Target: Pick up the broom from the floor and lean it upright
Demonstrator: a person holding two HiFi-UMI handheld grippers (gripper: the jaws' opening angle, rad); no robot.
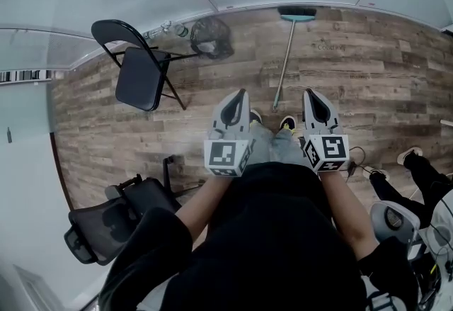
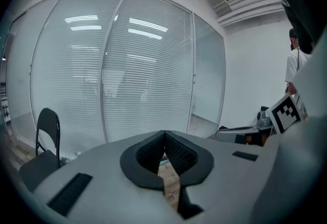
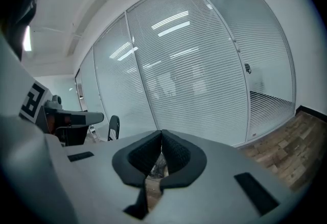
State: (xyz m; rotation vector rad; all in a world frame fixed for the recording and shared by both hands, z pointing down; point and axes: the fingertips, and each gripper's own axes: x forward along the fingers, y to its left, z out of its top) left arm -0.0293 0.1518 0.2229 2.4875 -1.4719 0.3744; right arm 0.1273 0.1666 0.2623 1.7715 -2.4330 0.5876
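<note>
You face the broom (image 1: 285,54) on the floor (image 1: 368,76); left gripper (image 1: 241,95) and right gripper (image 1: 310,94) are clenched, empty. Next, open one and reach down.

left tongs (image 1: 242,93): jaws together, empty | right tongs (image 1: 309,93): likewise | side by side, seemingly near level

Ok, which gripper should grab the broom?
Right, narrowly: the broom lies ahead between both shut, empty grippers, its stick slanting toward the right gripper; the left gripper sits farther off.
</note>
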